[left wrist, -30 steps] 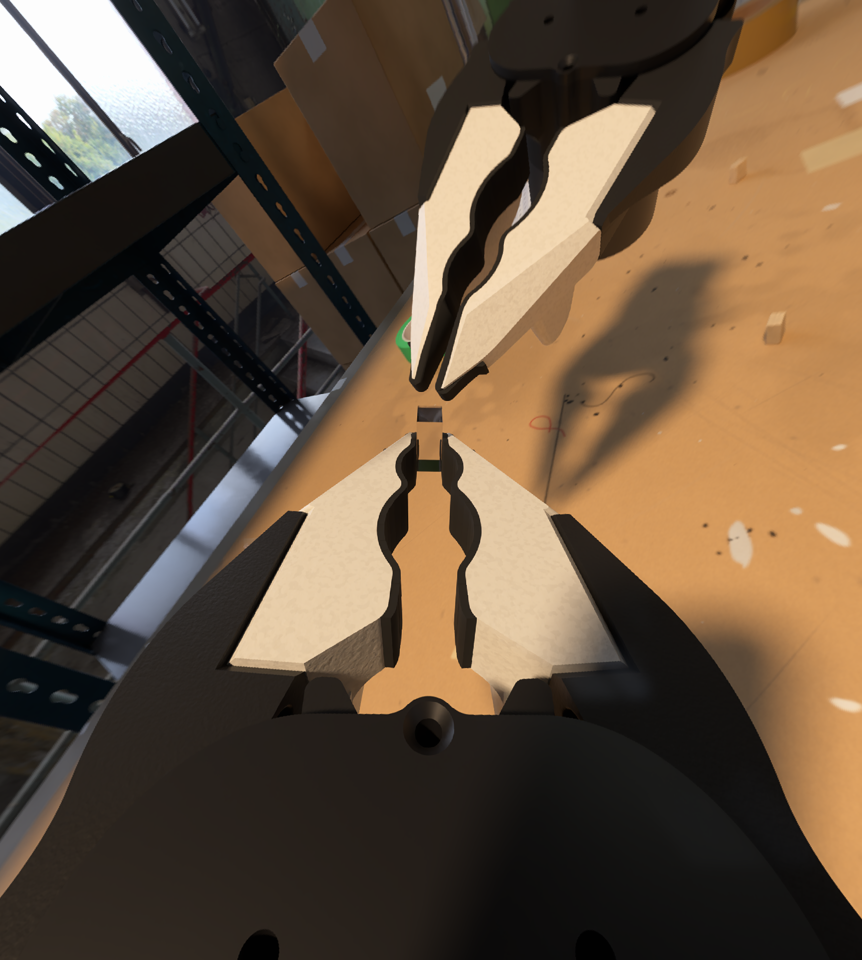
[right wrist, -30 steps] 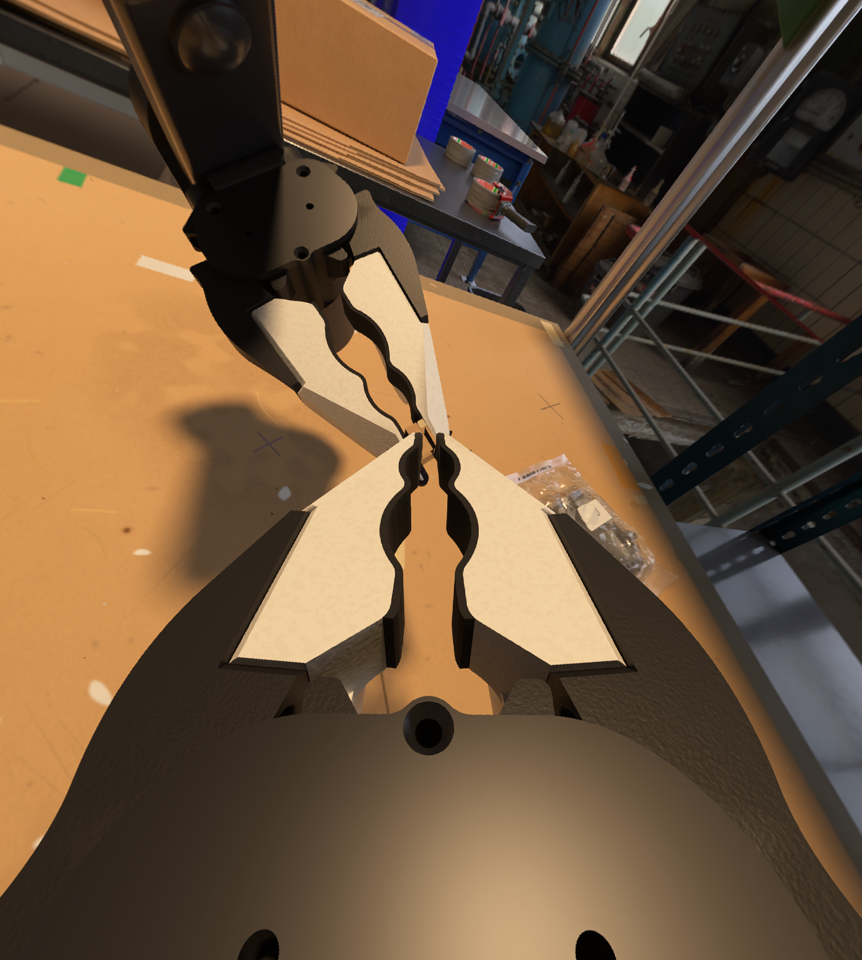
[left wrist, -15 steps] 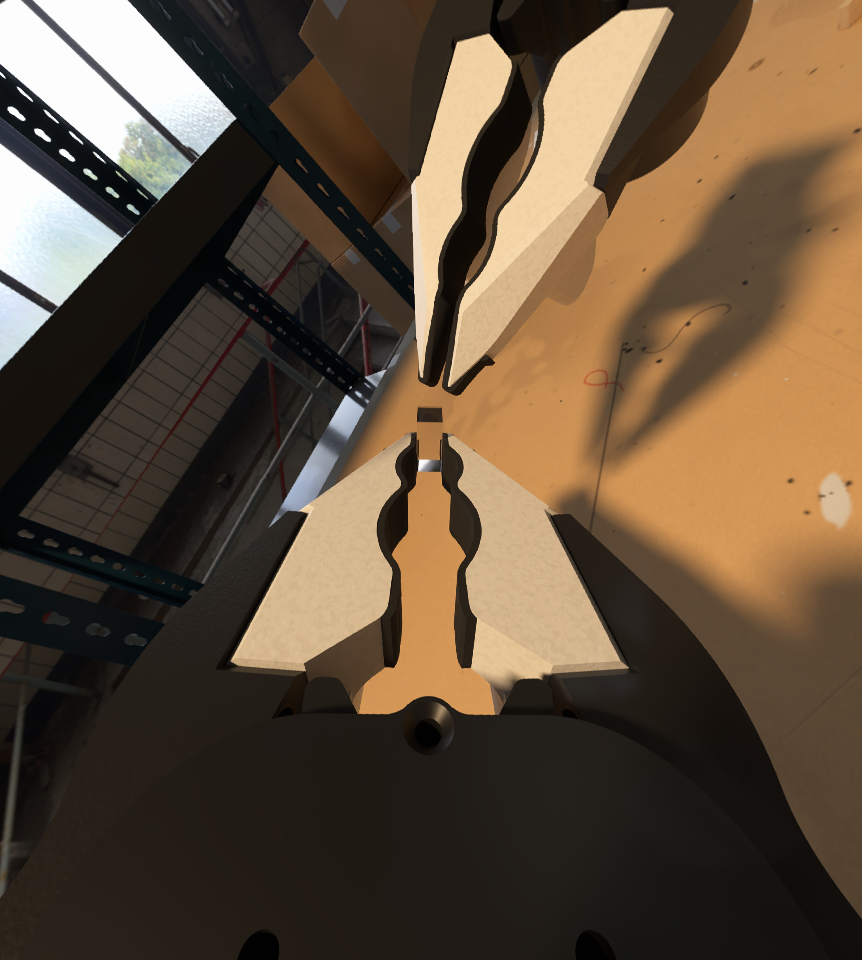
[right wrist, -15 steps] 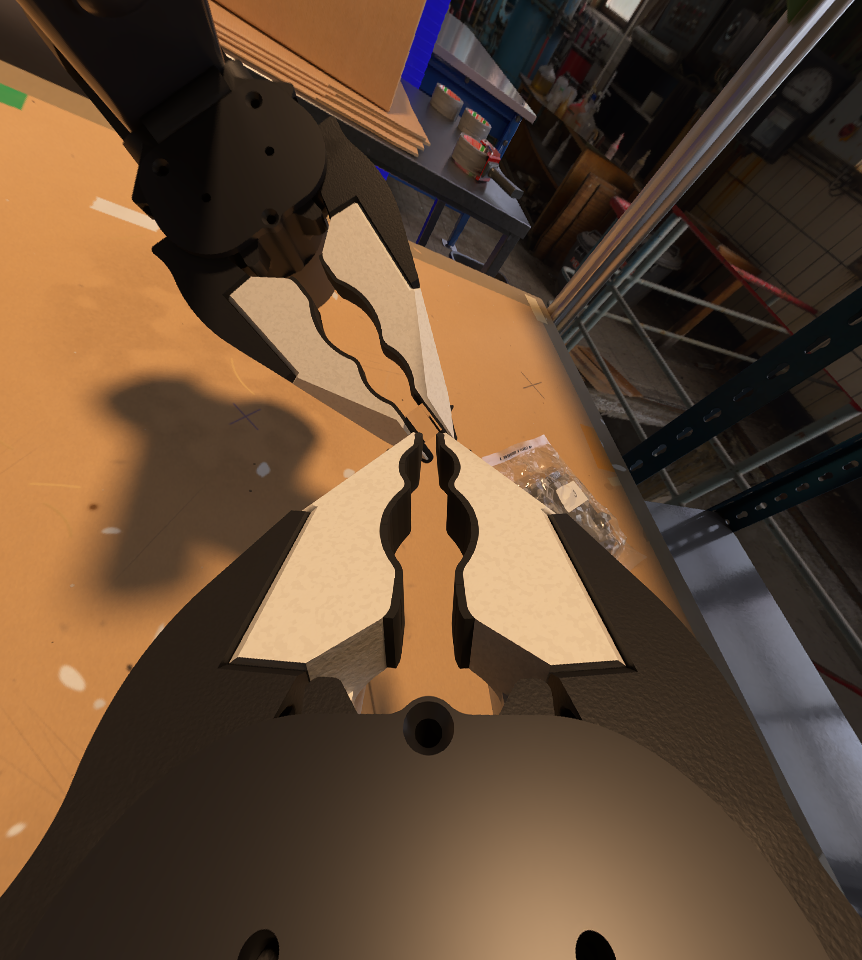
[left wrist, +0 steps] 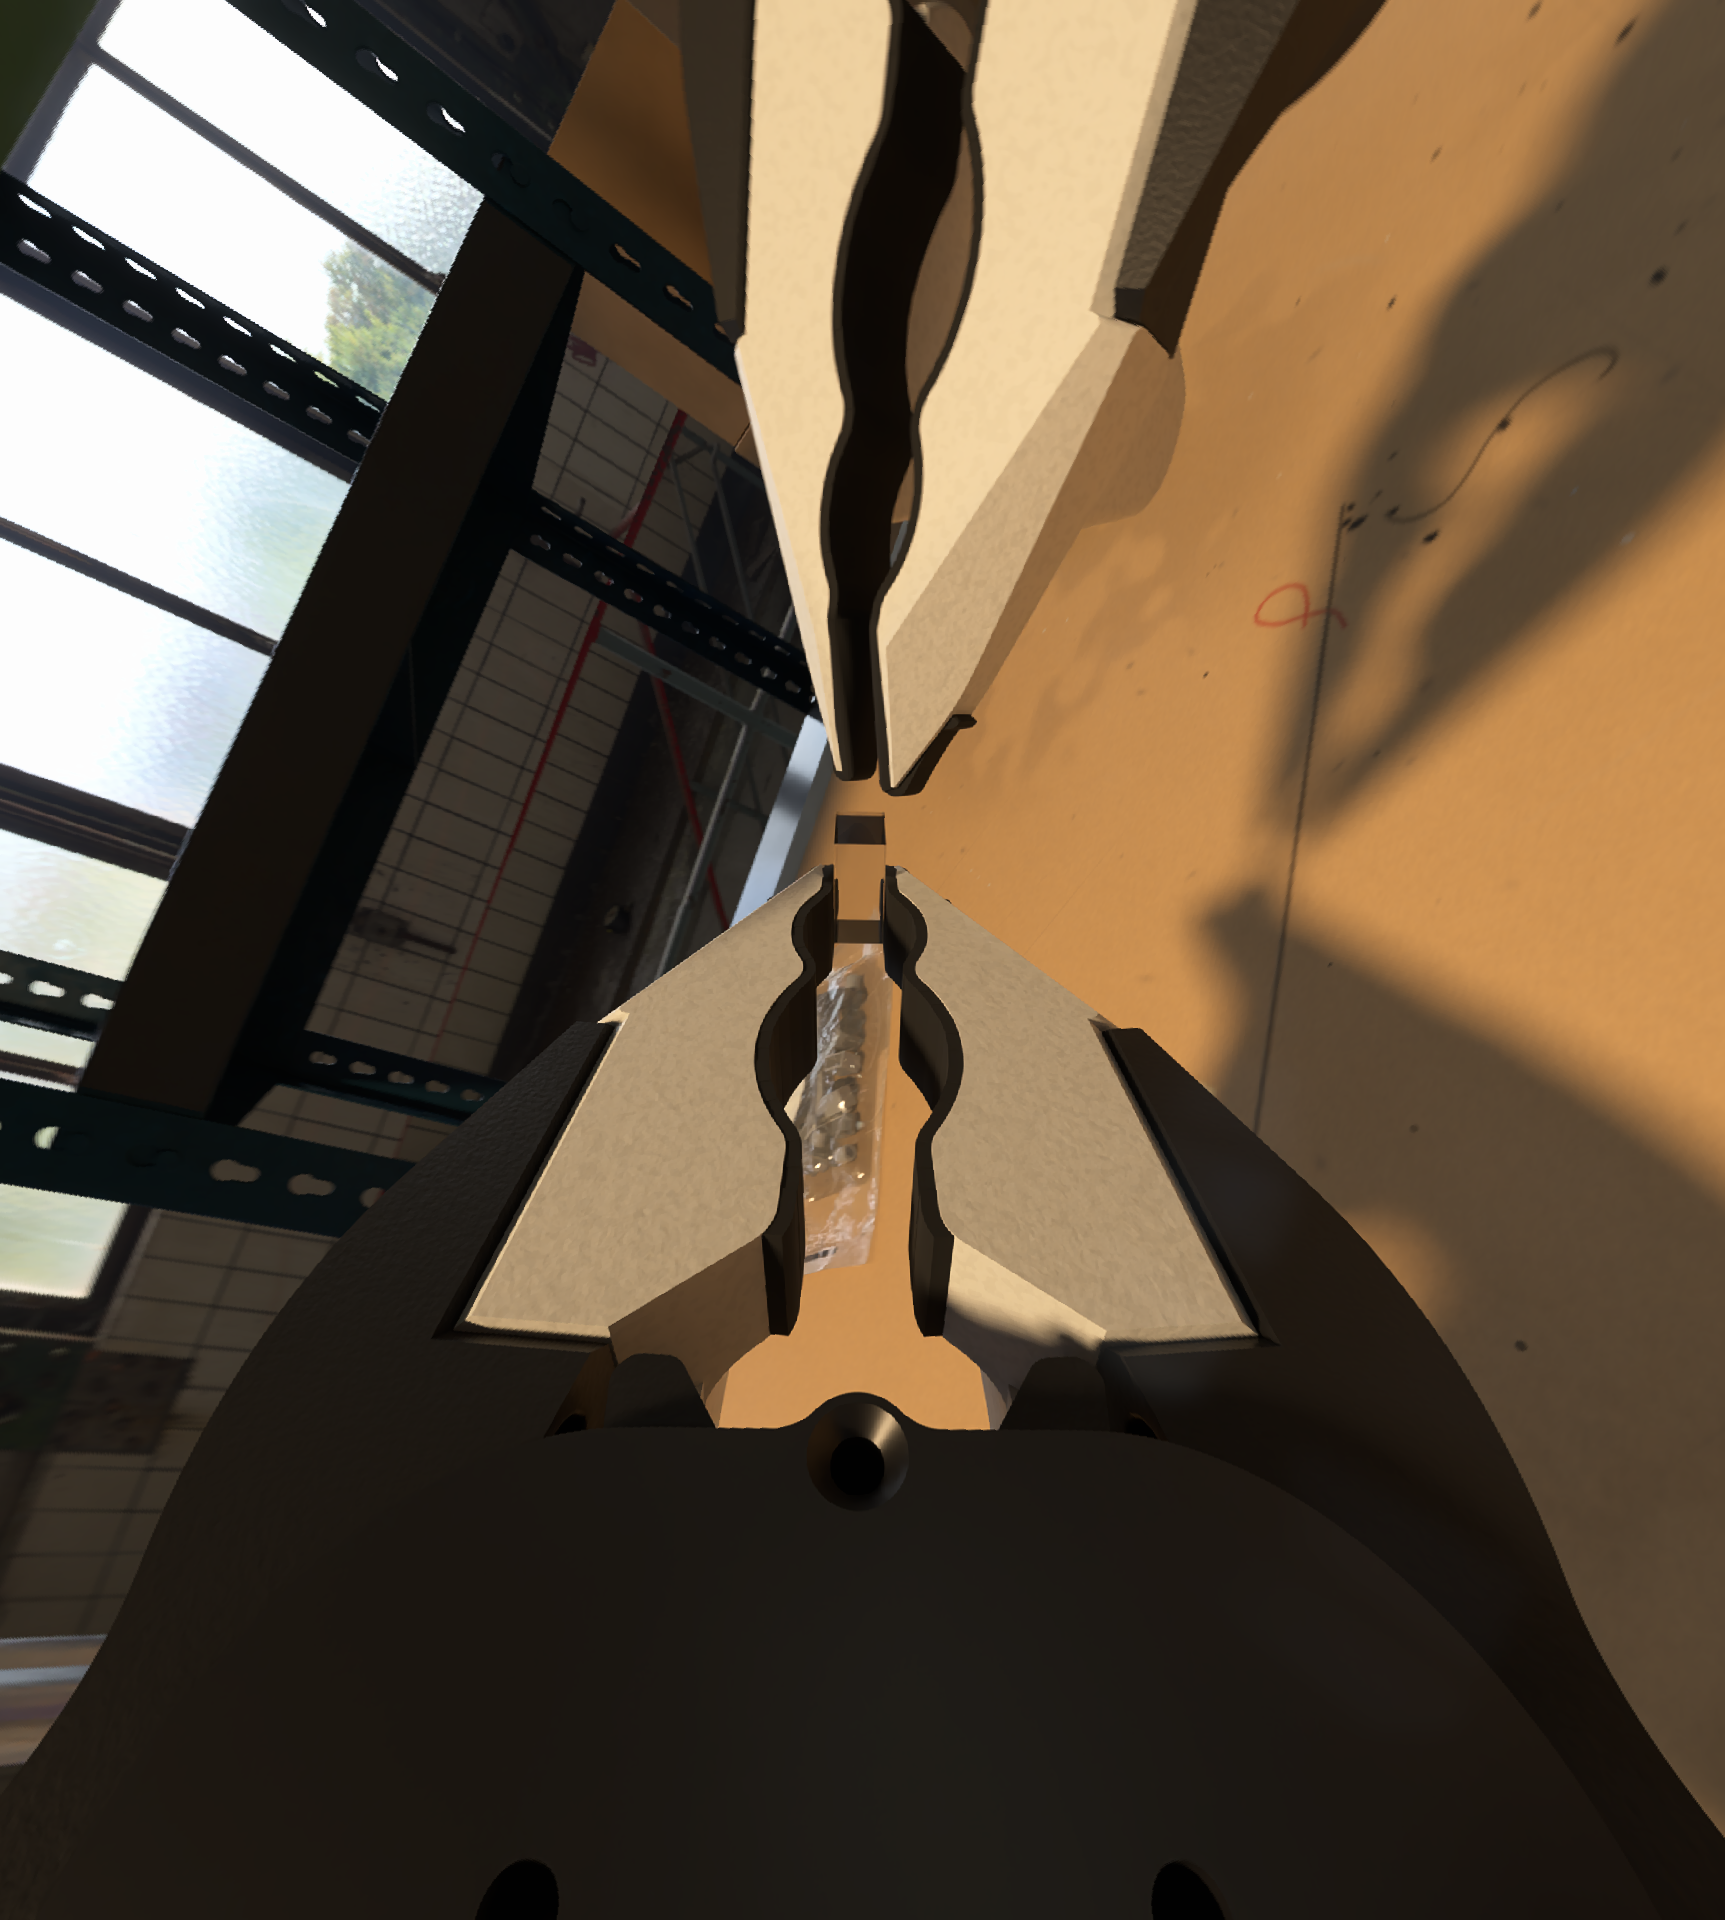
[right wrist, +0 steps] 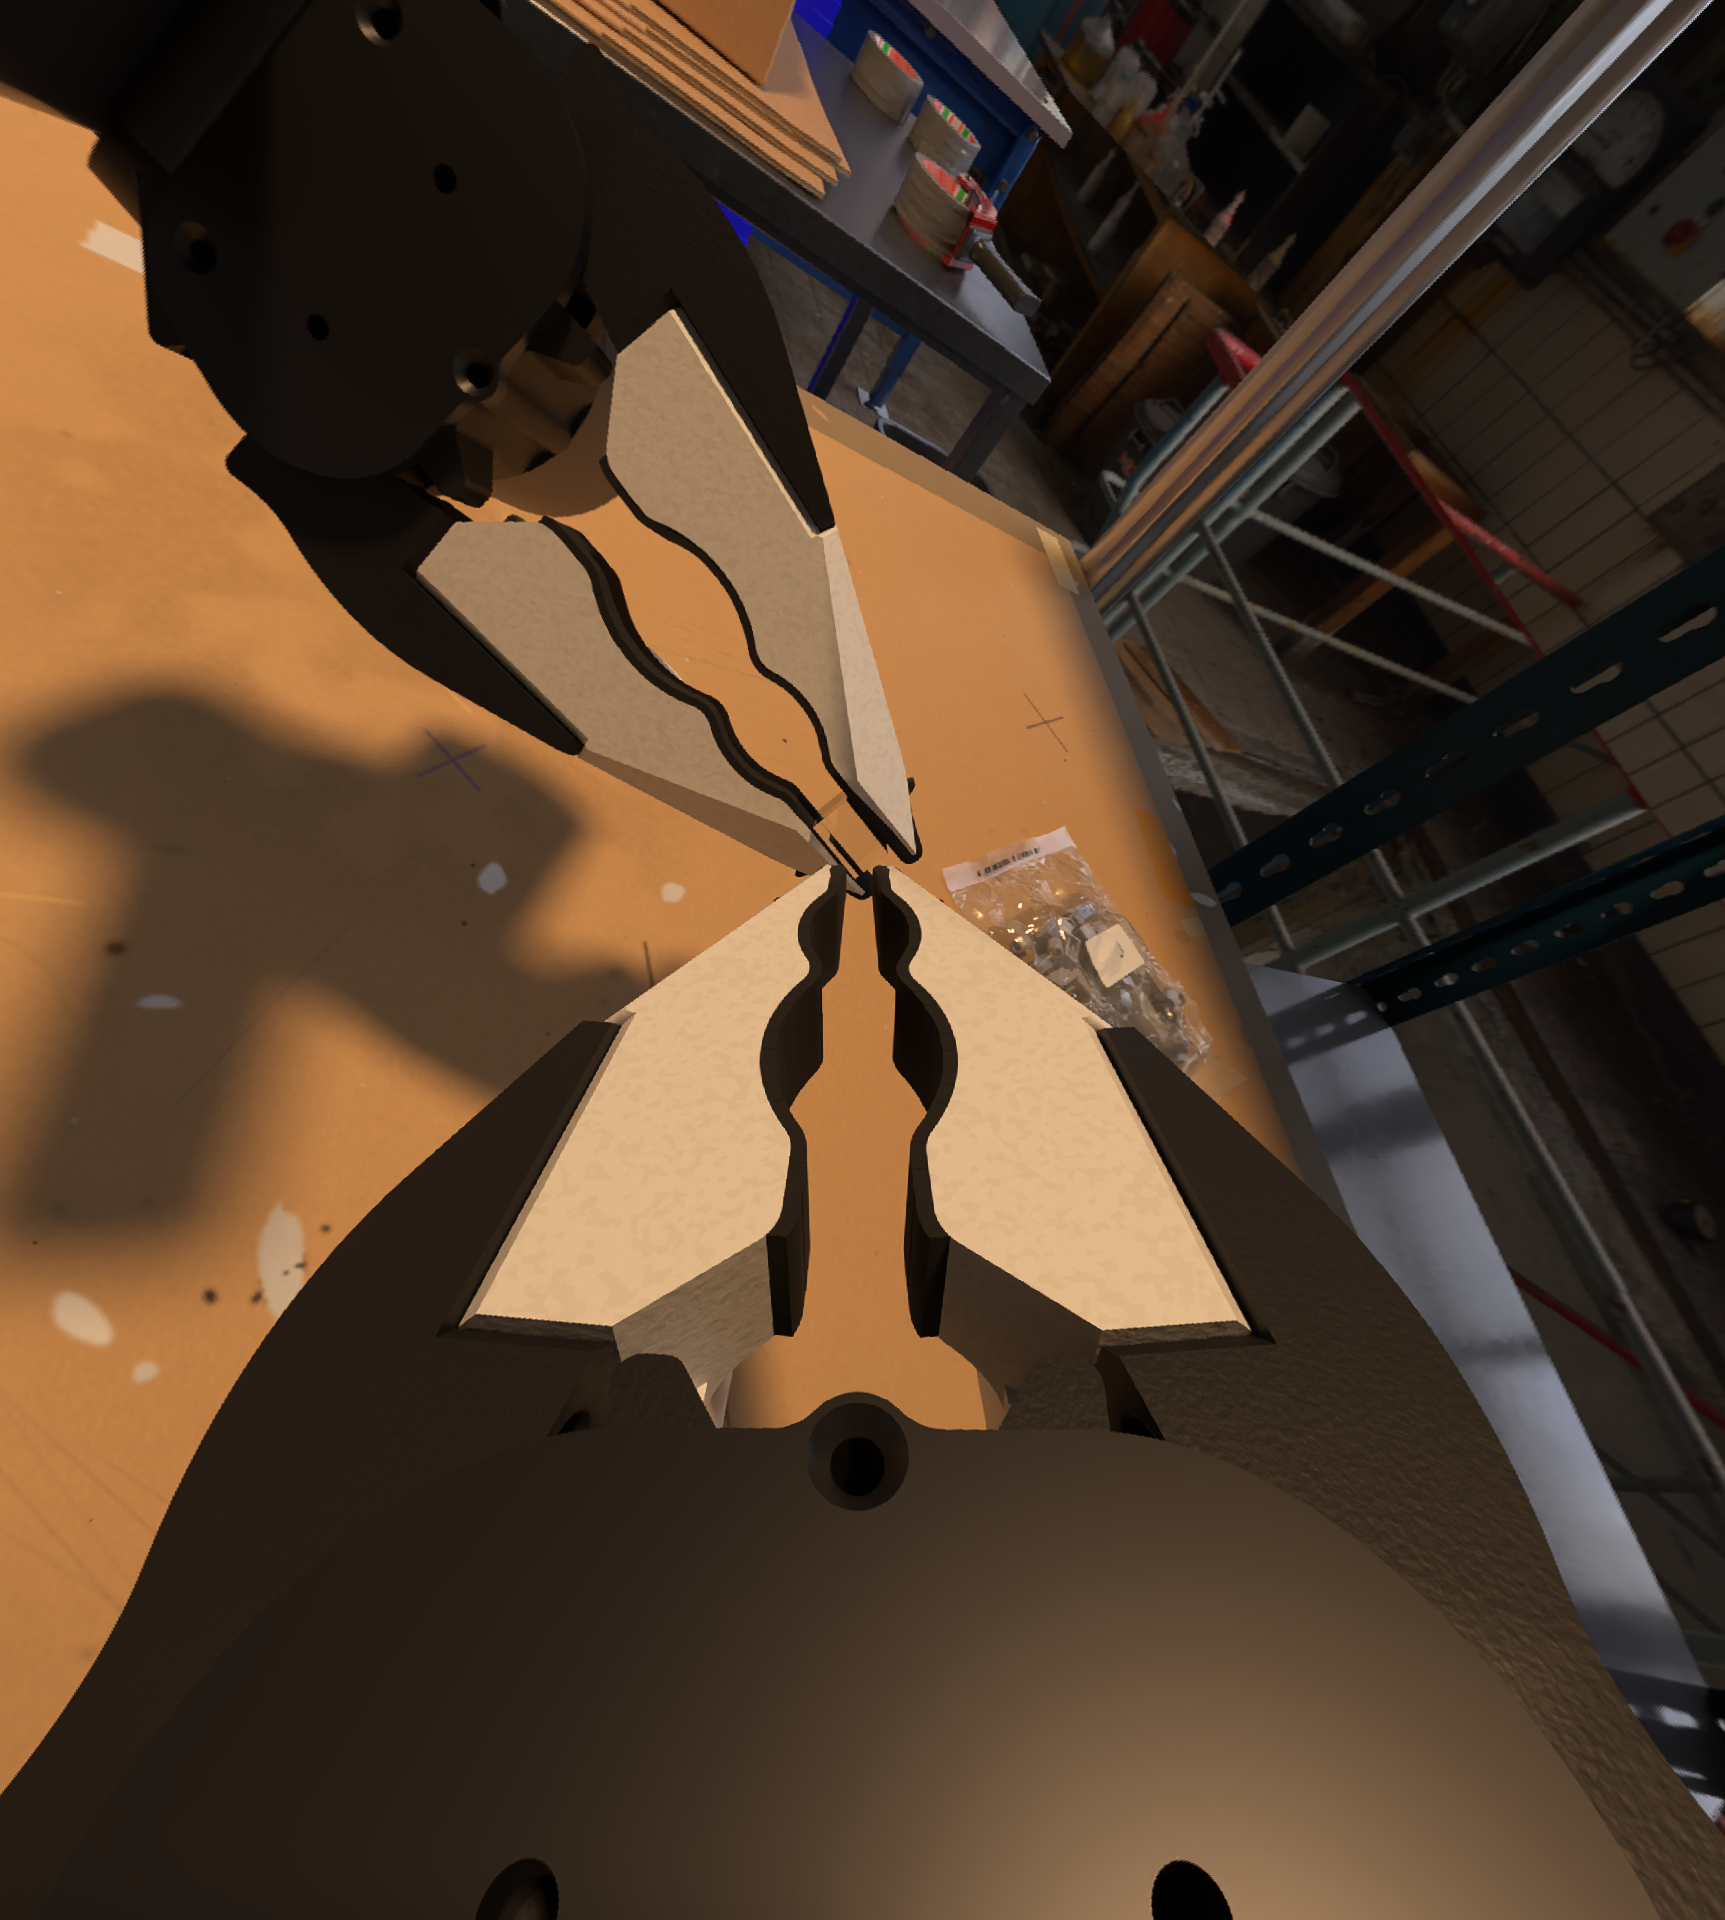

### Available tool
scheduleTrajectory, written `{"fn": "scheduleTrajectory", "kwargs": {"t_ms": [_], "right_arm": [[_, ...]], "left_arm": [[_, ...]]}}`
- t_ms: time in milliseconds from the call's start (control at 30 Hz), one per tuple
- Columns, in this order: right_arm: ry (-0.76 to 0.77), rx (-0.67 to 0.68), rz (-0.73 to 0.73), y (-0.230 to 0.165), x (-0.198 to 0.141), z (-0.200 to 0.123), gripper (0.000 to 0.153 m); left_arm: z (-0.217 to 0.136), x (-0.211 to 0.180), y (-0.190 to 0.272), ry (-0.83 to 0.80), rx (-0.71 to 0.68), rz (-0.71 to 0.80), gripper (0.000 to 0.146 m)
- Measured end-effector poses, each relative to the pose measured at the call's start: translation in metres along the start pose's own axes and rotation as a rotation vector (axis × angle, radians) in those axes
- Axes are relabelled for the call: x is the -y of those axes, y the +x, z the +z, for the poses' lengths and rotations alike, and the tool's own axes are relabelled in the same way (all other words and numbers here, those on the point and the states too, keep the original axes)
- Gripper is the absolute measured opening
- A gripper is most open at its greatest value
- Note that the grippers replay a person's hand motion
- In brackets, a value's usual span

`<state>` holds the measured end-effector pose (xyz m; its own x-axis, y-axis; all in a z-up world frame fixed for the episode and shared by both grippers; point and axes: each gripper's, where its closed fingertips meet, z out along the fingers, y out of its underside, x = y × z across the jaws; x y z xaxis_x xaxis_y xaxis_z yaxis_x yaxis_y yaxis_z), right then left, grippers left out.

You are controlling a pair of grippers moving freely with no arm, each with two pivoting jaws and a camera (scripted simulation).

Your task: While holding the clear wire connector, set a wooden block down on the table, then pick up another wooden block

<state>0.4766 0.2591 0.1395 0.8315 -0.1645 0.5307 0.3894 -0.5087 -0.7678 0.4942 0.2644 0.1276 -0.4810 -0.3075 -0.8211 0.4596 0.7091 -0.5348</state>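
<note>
My left gripper [left wrist: 859, 883] is shut on the clear wire connector [left wrist: 858, 844], a small see-through piece with a dark band, pinched at the fingertips. My right gripper [left wrist: 868, 779] points at it tip to tip from the top of the left wrist view, with a small gap to the connector. In the right wrist view my right gripper [right wrist: 859, 883] has its fingers almost together and nothing shows between them. The left gripper [right wrist: 863, 844] comes in from the upper left, its tips right at mine. No wooden block shows in either view.
Both grippers hang over the orange-brown table [right wrist: 214, 520]. A clear bag of small metal parts [right wrist: 1076, 945] lies near the table's right edge and shows between the left fingers [left wrist: 842, 1081]. Dark metal shelving [right wrist: 1564, 707] stands beyond the edge.
Both grippers have turned and drawn closer, still tip to tip. The wooden blocks on the table have slid out of the left wrist view. The bag now shows between the left fingers.
</note>
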Motion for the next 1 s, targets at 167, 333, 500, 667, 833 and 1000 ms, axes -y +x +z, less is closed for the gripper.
{"fn": "scheduleTrajectory", "kwargs": {"t_ms": [167,333,500,667,833,1000], "right_arm": [[0.003,-0.003,0.017,0.001,0.002,0.0,0.005],[0.033,-0.002,0.087,0.004,0.007,-0.006,0.006],[0.026,-0.044,0.046,0.007,0.005,-0.009,0.005],[0.023,-0.037,0.053,0.004,0.004,-0.005,0.005],[0.026,-0.045,0.053,0.006,0.005,-0.007,0.003],[0.028,-0.036,0.051,0.004,0.004,-0.005,0.002]], "left_arm": [[0.0,0.001,-0.001,0.001,0.004,0.0,0.008],[0.0,0.005,-0.002,0.064,-0.042,-0.131,0.008],[0.0,0.0,-0.009,0.074,-0.044,-0.203,0.008],[0.001,0.003,-0.003,0.064,-0.039,-0.145,0.008],[0.002,-0.001,-0.005,0.05,-0.03,-0.134,0.008],[0.004,-0.004,-0.002,0.033,-0.029,-0.096,0.008]]}}
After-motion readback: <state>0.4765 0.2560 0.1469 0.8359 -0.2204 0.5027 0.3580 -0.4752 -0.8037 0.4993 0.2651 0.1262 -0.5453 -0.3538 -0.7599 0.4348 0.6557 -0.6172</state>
